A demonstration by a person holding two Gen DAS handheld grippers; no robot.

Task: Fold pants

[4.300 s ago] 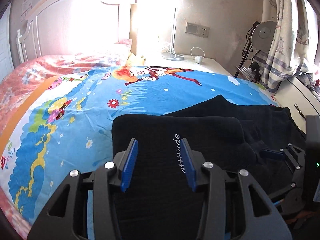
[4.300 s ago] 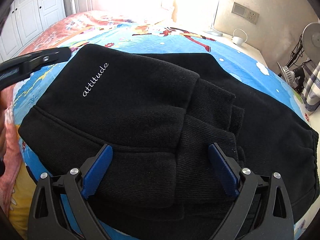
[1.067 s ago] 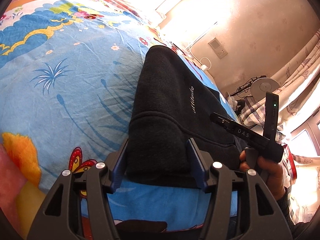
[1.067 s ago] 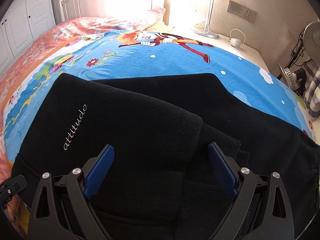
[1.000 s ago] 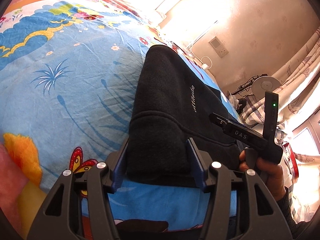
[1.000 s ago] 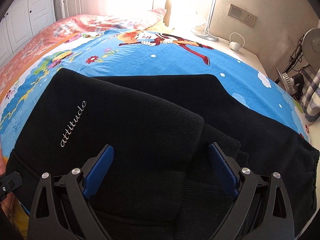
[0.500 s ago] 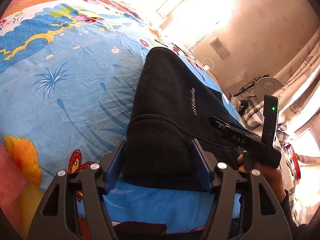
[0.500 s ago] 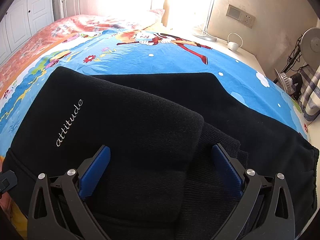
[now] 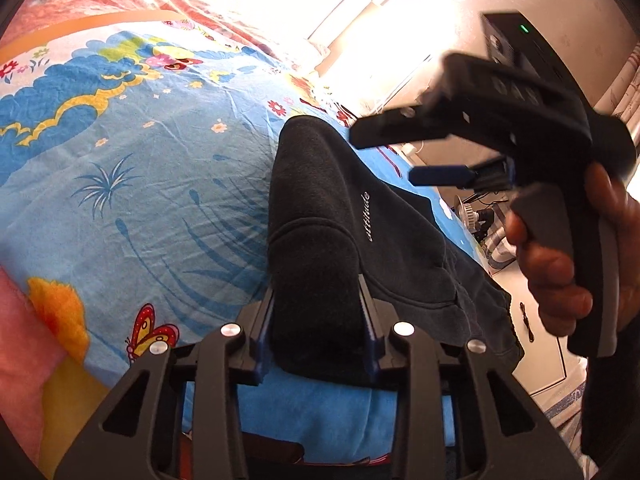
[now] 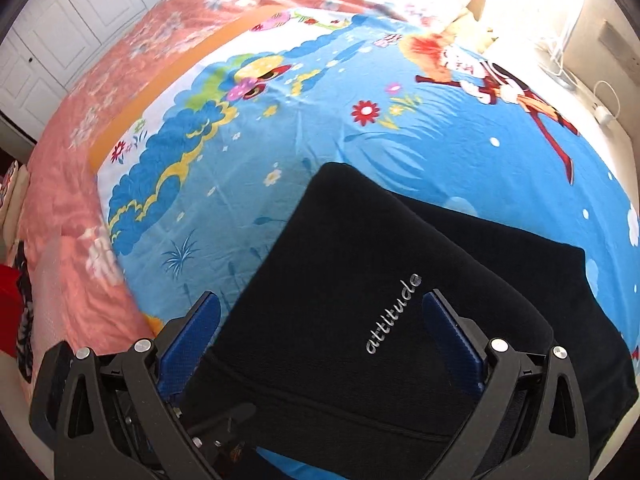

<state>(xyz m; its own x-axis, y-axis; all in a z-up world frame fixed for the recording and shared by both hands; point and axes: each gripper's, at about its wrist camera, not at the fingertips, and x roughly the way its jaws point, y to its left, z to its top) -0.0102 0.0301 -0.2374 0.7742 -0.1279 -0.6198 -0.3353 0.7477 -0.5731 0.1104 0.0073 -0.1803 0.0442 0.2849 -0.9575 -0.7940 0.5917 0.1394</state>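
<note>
The left claw (image 9: 318,322) is biting down on the near corner of the black pants (image 9: 344,216), its two fingers squeezing a thick wad of fleece between them. The pants are lying folded over on the blue cartoon bedsheet (image 9: 140,184), close to the near edge of the bed, with the white "attitude" lettering (image 10: 394,314) facing up on the top layer.

The right claw (image 10: 320,328) is hanging over the pants with its jaws spread wide, gripping nothing, the blue pads (image 10: 192,328) straddling the folded cloth from above. In the left wrist view it is blurred, held in the person's right hand (image 9: 560,256) above the far side of the bundle.

Now the risks. That left grip is taking in several layers at once, and if the bottom layer is slipping out of the pinch, any lift is likely dragging only the top fold and opening the stack. The fleece looks heavy and soft, so a one-sided pull is probably skewing the bundle and sliding the layers out of line. The right claw, if it is closing where it hangs, may be pinching just the top layer. And the pants are sitting near the bed's edge, so a tug toward the person could be tipping them off.
</note>
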